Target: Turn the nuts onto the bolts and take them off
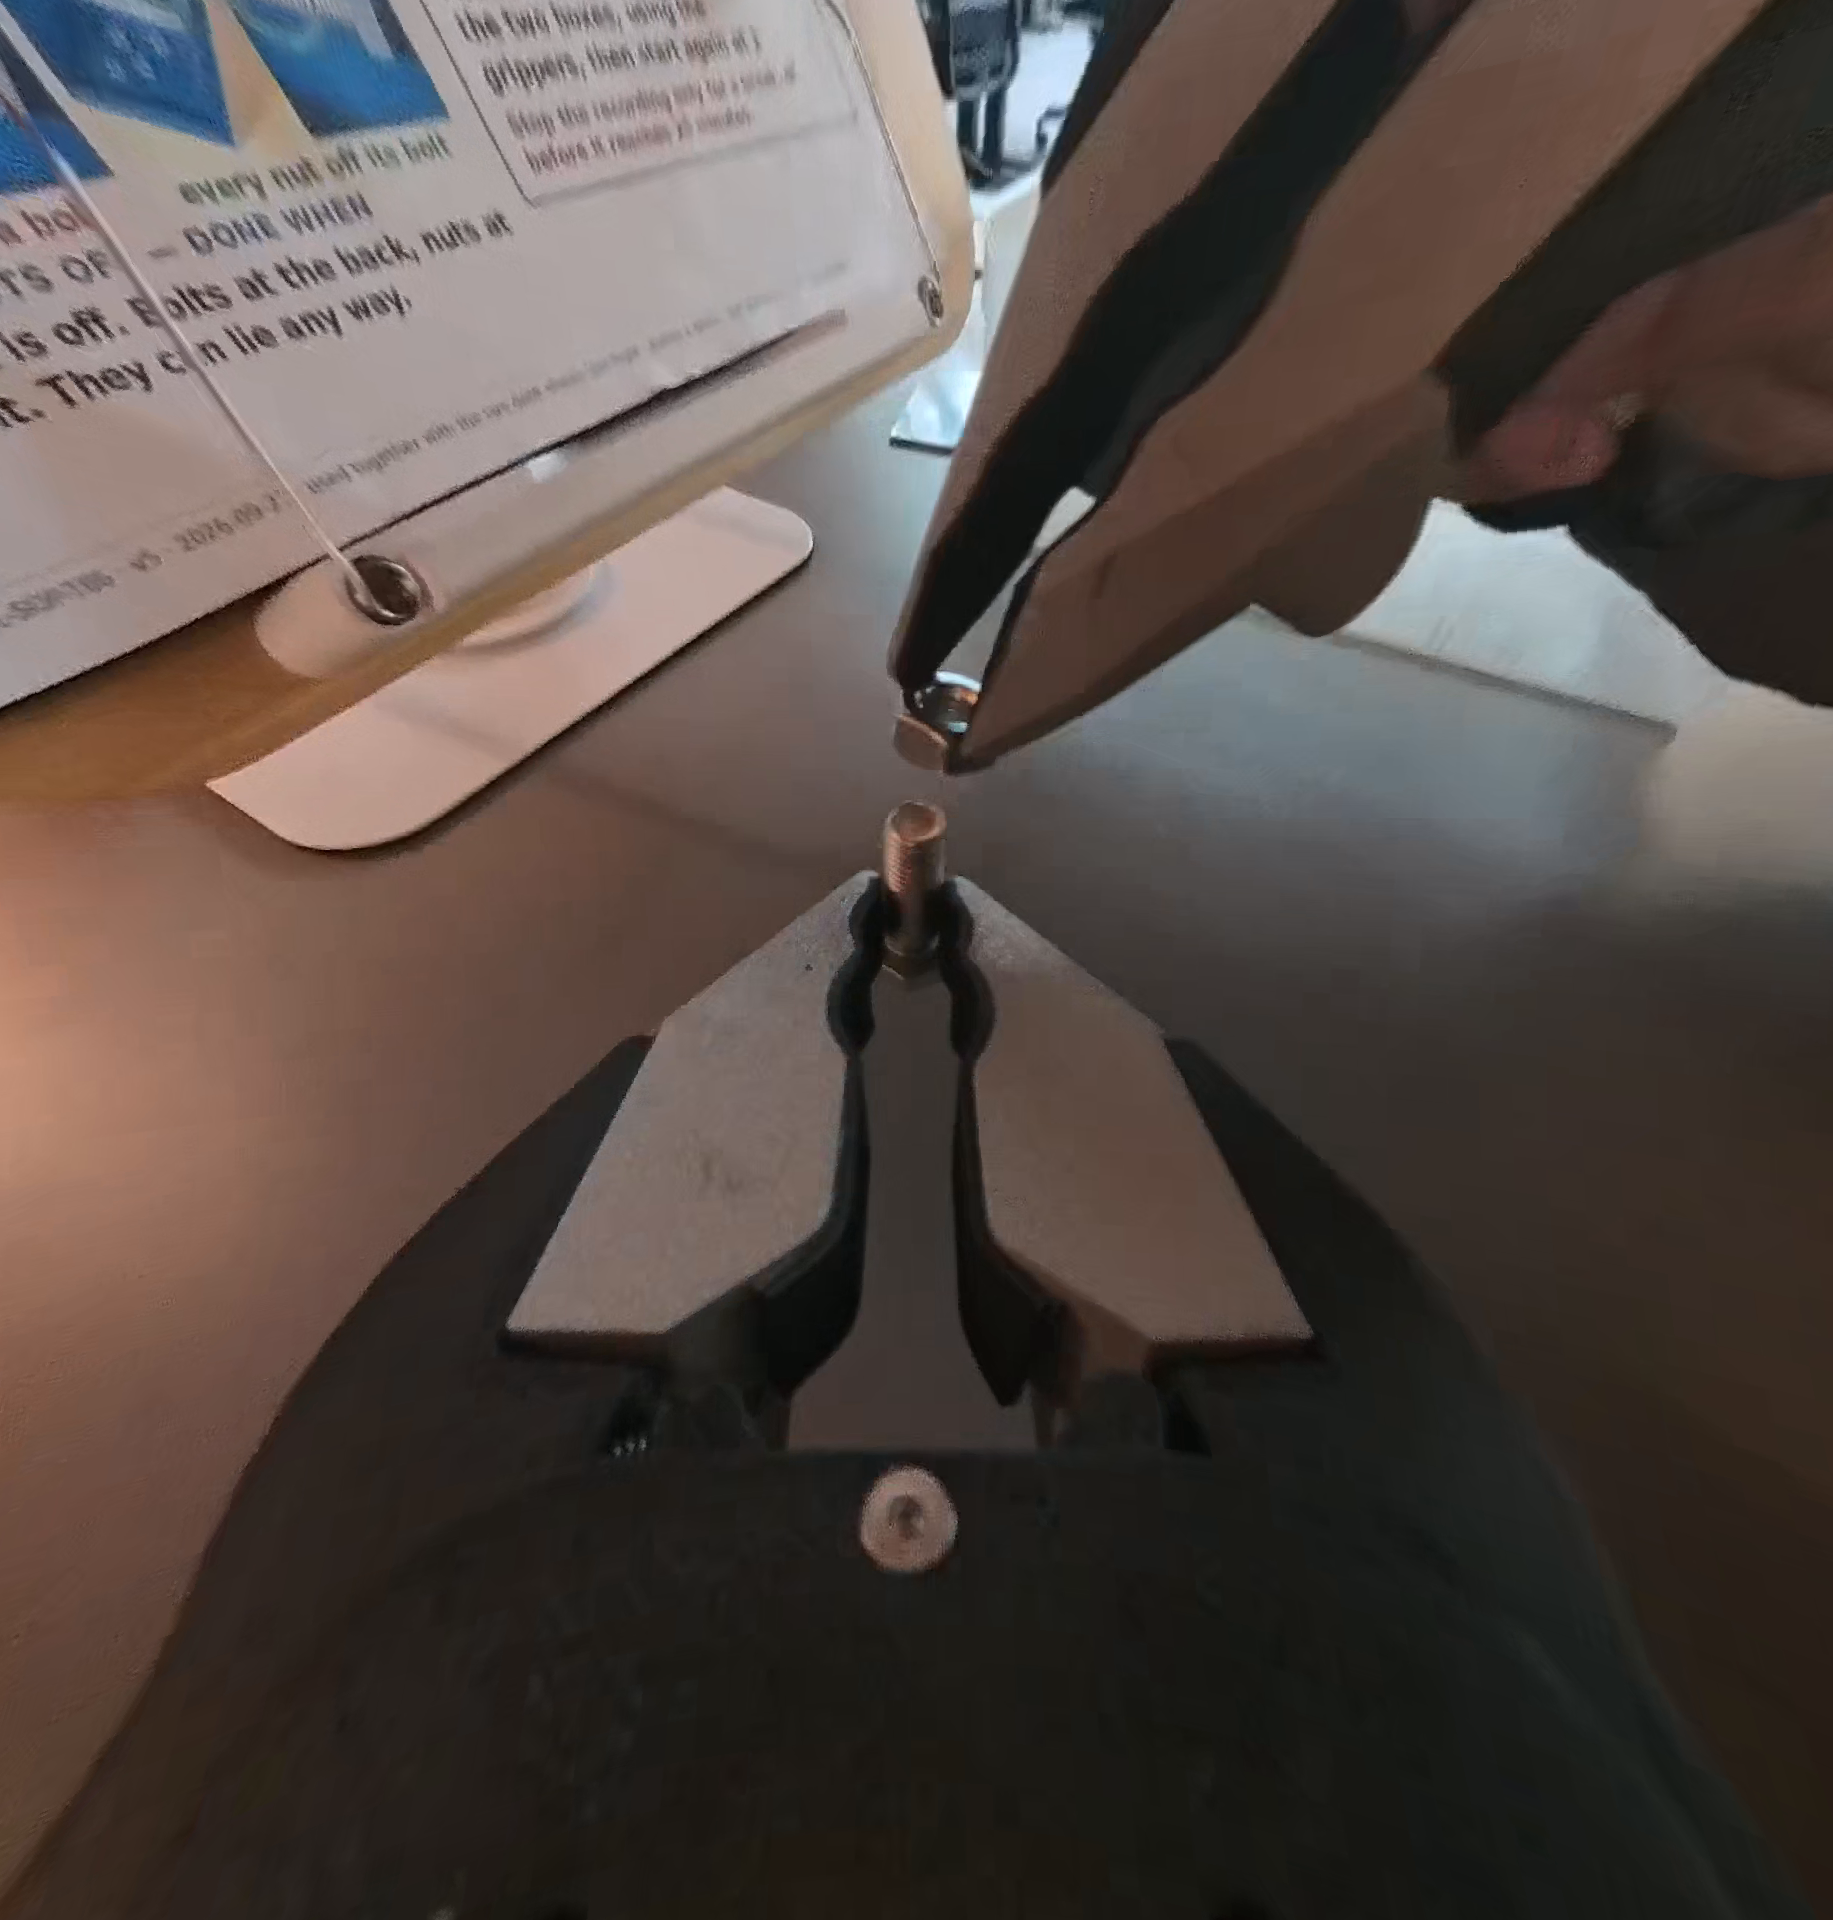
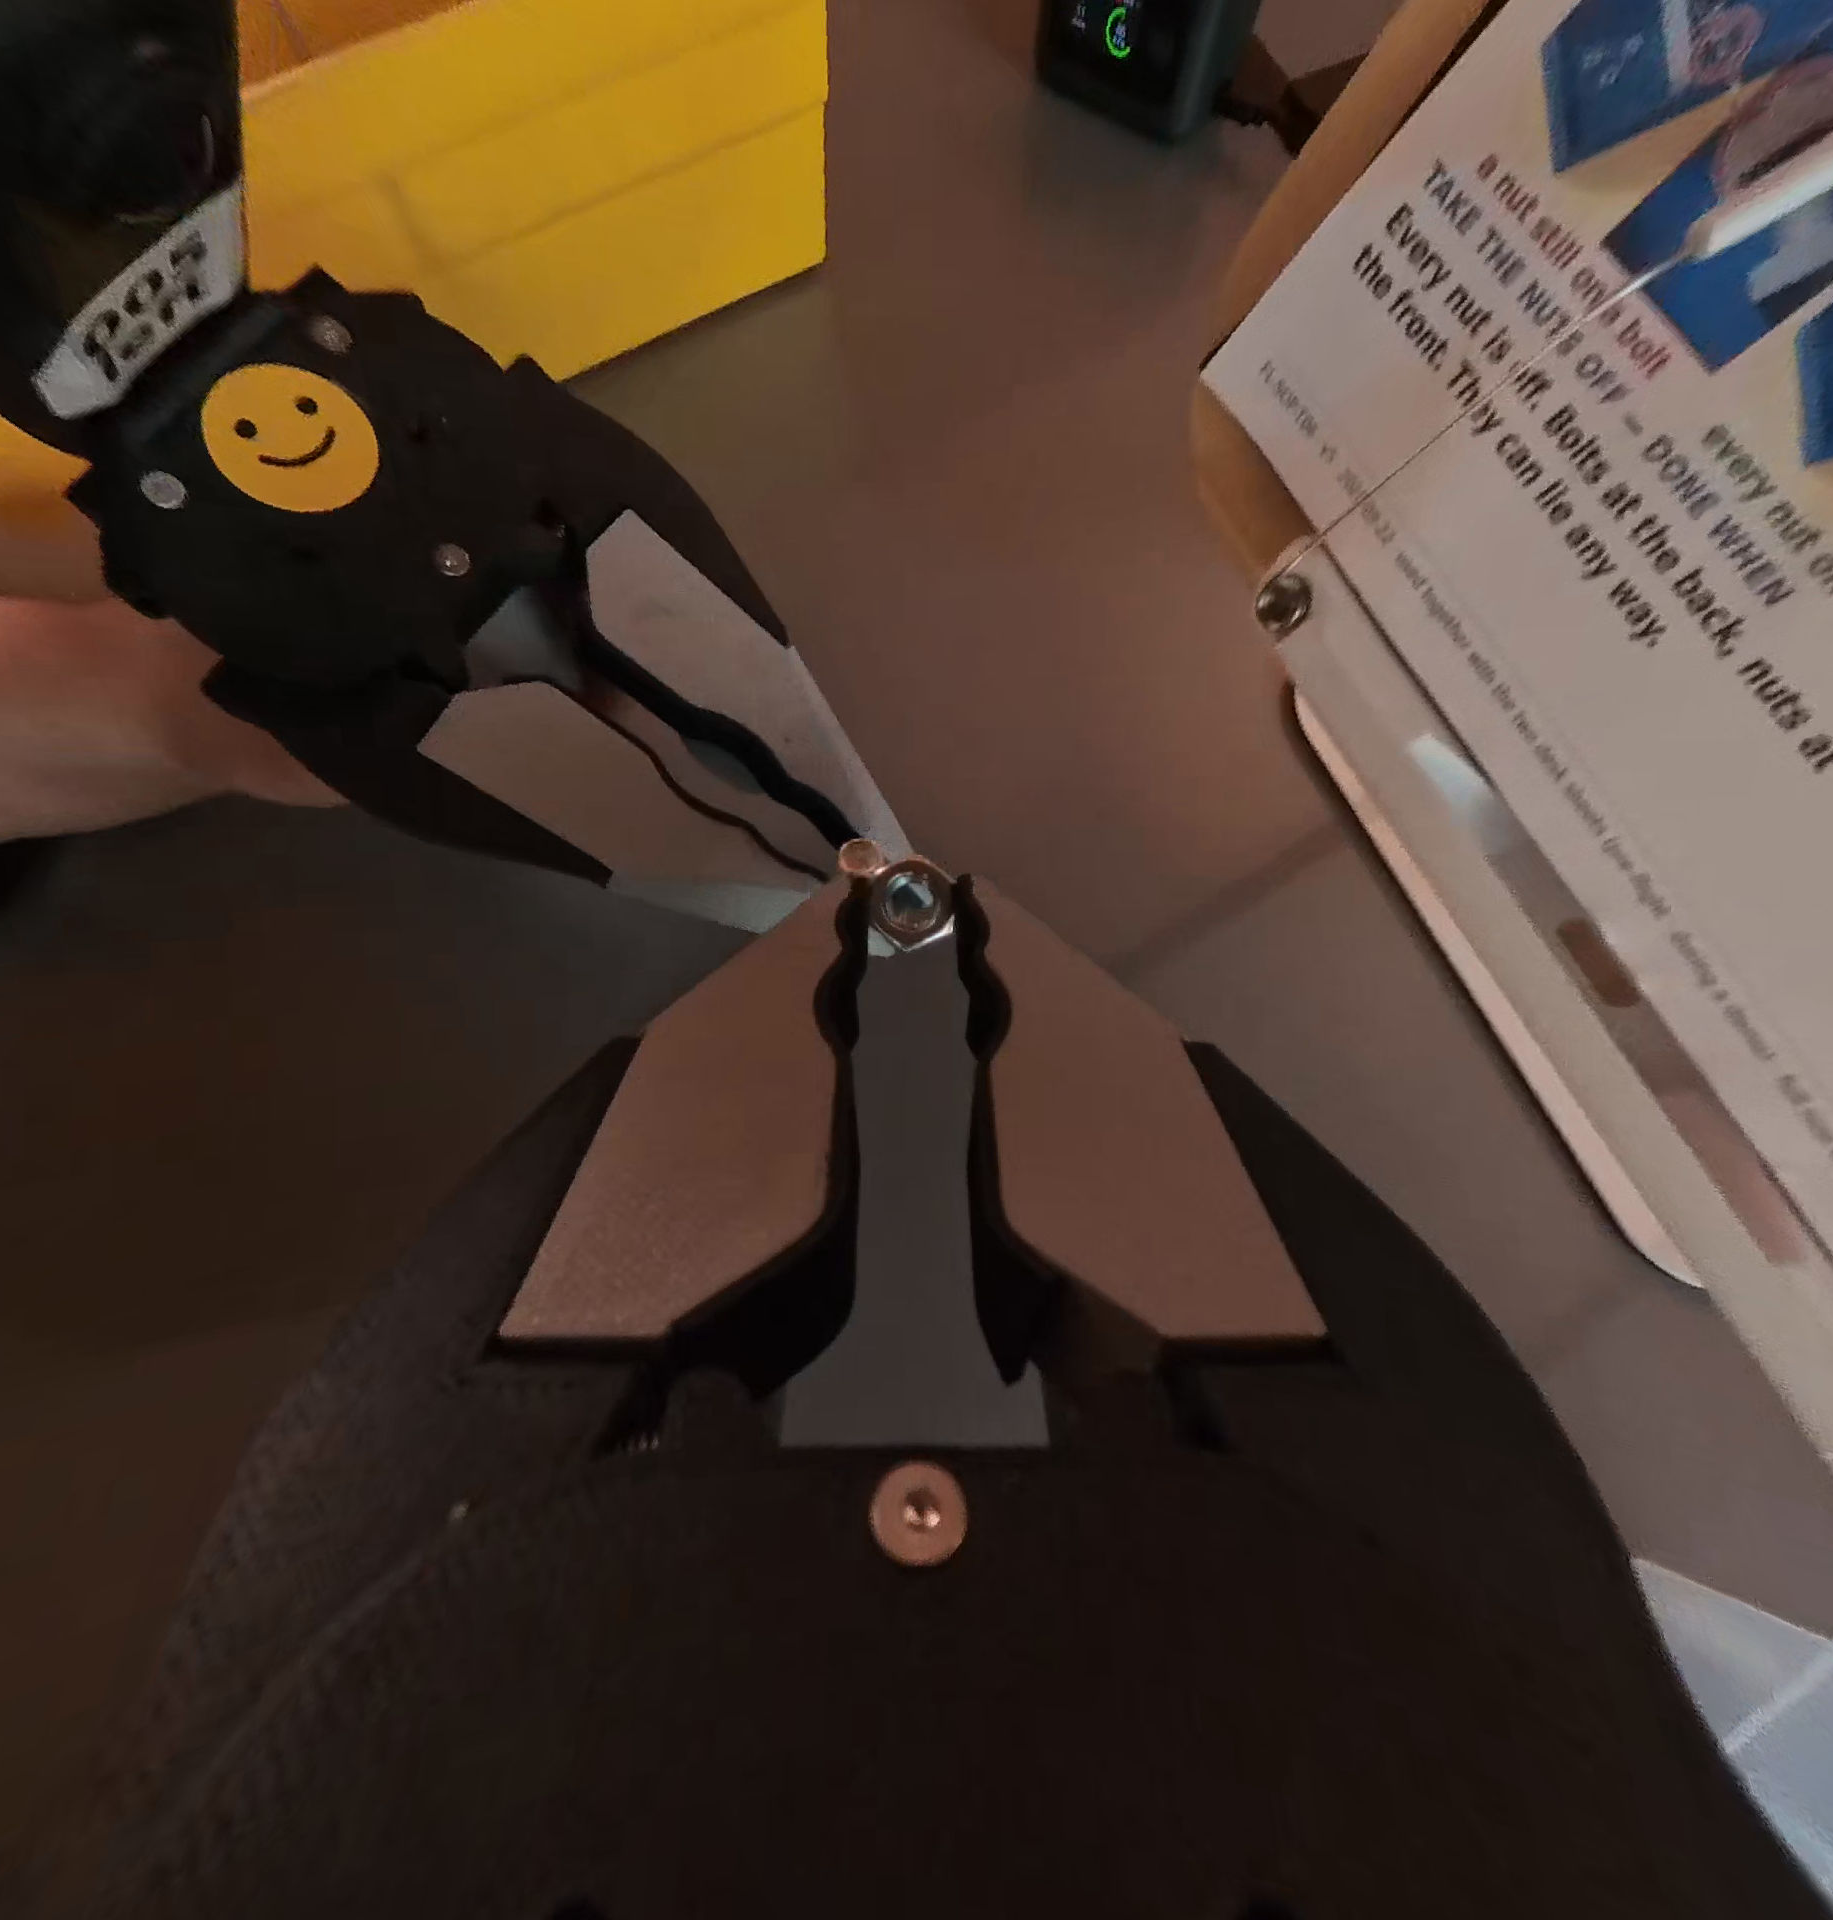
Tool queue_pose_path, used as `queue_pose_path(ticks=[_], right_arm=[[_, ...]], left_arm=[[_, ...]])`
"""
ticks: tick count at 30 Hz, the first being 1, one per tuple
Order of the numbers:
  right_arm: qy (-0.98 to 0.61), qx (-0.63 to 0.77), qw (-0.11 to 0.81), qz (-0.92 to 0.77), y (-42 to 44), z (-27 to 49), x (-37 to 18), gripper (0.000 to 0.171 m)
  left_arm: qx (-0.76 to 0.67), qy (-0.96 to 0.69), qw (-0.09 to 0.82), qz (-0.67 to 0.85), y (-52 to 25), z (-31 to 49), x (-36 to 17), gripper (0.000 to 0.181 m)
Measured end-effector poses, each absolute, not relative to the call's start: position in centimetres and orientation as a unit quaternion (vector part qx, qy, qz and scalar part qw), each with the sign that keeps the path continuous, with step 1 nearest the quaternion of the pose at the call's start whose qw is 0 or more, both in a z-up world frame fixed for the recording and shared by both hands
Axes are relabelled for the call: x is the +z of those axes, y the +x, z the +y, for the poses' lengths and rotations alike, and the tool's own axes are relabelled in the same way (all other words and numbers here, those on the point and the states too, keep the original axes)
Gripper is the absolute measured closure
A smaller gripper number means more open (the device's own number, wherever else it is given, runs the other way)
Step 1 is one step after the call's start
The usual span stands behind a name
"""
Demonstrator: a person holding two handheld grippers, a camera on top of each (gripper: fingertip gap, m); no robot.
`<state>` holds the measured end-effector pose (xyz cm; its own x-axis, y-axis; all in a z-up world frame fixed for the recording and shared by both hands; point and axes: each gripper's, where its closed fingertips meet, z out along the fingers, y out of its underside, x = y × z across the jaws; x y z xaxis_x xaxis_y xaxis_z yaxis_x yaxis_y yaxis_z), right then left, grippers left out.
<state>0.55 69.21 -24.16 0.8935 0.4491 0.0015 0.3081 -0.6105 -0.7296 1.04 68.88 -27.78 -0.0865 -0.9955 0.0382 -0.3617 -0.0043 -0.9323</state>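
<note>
Printed black and red lettering on the white instruction sheet (image 1: 392,343), white characters on the left tool's band (image 2: 148,312)

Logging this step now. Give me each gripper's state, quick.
Left gripper: shut on the bolt, threaded end pointing out past the fingertips.
Right gripper: shut on the hex nut, not yet on the bolt.
</note>
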Motion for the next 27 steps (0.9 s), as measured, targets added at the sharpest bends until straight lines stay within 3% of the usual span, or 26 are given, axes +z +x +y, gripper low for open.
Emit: queue_pose_path(ticks=[27], right_arm=[[-0.896, 0.104, 0.366, -0.230, -0.9, 69.3, -24.9, 0.158]], left_arm=[[-0.380, -0.577, 0.371, 0.620, 0.9, 68.9, -28.9, 0.174]])
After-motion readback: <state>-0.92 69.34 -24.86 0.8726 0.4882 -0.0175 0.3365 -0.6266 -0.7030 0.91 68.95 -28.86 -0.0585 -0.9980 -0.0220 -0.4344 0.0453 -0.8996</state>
